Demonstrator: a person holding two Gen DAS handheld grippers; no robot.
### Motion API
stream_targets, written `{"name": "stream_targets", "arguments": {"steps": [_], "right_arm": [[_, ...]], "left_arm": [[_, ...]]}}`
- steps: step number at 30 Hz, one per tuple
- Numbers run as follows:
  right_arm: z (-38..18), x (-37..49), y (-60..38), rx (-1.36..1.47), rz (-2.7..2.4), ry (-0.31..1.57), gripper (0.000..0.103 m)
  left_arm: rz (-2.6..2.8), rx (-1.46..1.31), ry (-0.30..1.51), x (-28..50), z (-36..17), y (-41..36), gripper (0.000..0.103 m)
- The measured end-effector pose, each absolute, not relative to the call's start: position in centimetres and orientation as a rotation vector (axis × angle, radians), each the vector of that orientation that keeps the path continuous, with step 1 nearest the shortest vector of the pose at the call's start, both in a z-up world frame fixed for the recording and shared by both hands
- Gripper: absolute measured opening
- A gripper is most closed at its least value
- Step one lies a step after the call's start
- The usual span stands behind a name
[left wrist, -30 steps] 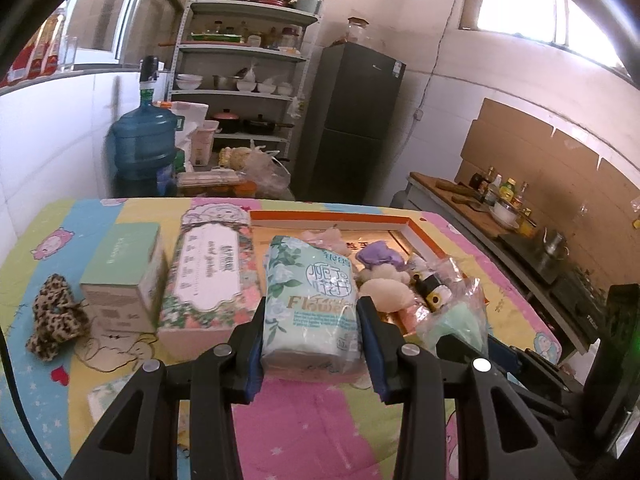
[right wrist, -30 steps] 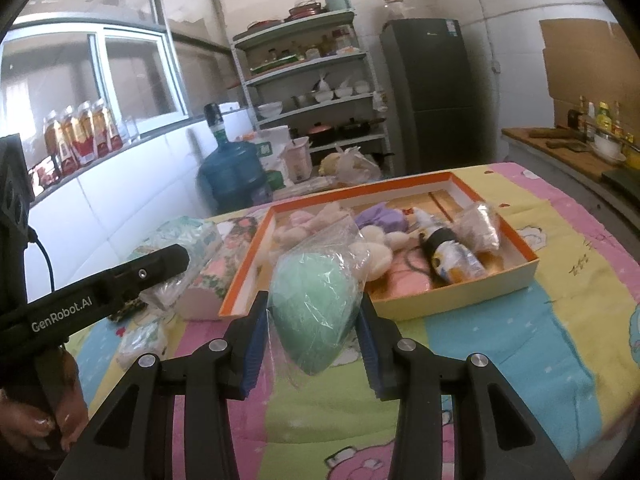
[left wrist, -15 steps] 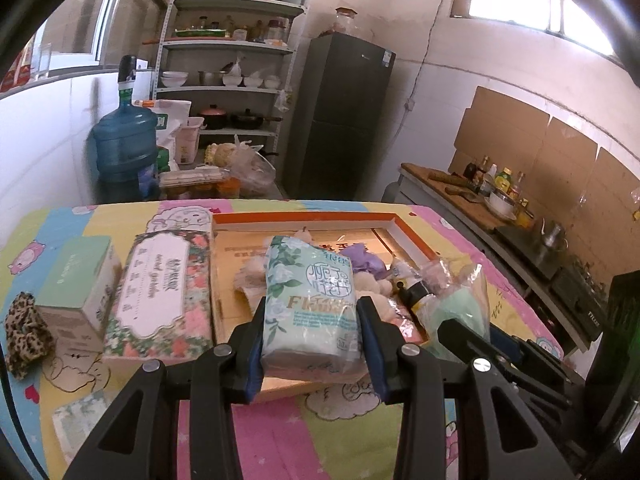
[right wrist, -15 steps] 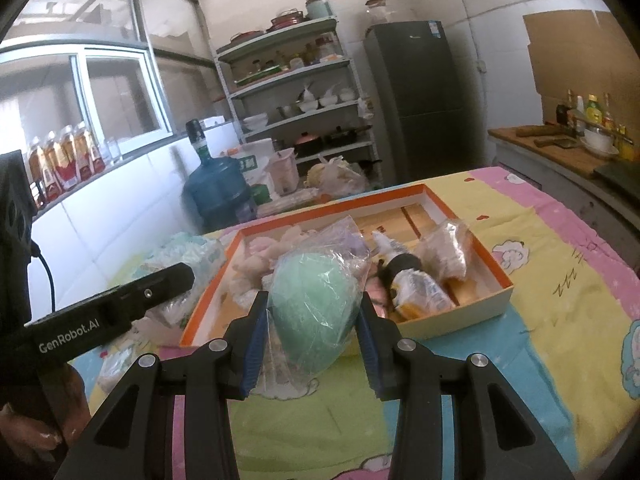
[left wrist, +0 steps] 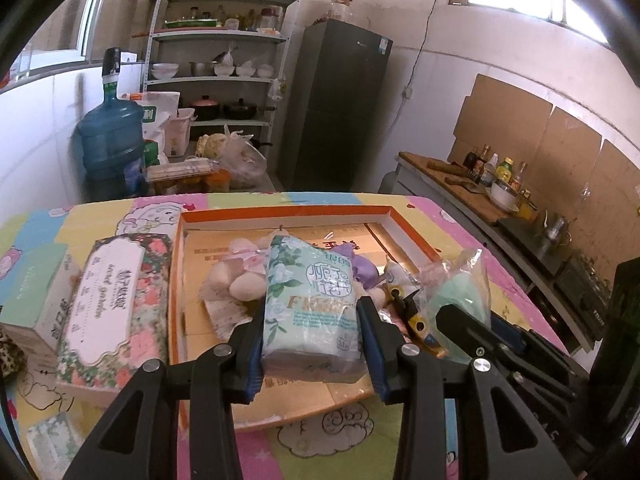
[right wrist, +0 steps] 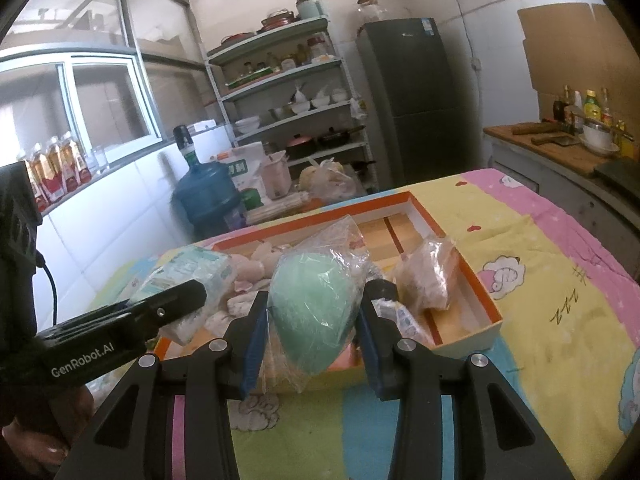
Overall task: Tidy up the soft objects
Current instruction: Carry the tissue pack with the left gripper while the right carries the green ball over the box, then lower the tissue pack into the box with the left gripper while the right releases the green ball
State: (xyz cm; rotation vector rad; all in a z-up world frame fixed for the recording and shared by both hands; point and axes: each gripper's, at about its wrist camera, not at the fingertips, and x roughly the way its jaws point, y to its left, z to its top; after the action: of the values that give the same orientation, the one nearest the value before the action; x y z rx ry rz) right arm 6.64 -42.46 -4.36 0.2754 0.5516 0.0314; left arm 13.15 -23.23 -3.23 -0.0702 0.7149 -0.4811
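My left gripper [left wrist: 312, 338] is shut on a pale green tissue pack [left wrist: 310, 304] and holds it over the front part of the orange-rimmed tray [left wrist: 280, 211]. My right gripper [right wrist: 312, 326] is shut on a green sponge in a clear plastic bag [right wrist: 310, 304], held above the tray's [right wrist: 486, 304] near edge. The tray holds several soft items: white and pink pieces [left wrist: 240, 280], a purple one [left wrist: 366, 272], a bagged item [right wrist: 426, 276] and a small tube [right wrist: 404, 320]. The right gripper's bagged sponge also shows in the left wrist view [left wrist: 460, 292].
A floral tissue box [left wrist: 114, 308] and a green box [left wrist: 34, 308] lie left of the tray on the colourful tablecloth [right wrist: 560, 280]. A leopard-print scrunchie [left wrist: 10, 356] sits at the far left edge. A water jug [left wrist: 112, 148], shelves and a fridge stand behind the table.
Both grippers have moved forward and toward the tray with their loads; the tissue pack now hangs over the tray instead of over the cloth in front of it.
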Motion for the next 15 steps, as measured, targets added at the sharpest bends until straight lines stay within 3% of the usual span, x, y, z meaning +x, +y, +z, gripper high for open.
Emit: {"name": "stream_targets", "arguments": {"steps": [15], "right_arm": [[-5.1, 9.3, -43.6, 0.275, 0.049, 0.567, 0.043]], "left_arm": [[-0.472, -0.062, 0.742, 15.6, -4.3, -25.1, 0.042]]}}
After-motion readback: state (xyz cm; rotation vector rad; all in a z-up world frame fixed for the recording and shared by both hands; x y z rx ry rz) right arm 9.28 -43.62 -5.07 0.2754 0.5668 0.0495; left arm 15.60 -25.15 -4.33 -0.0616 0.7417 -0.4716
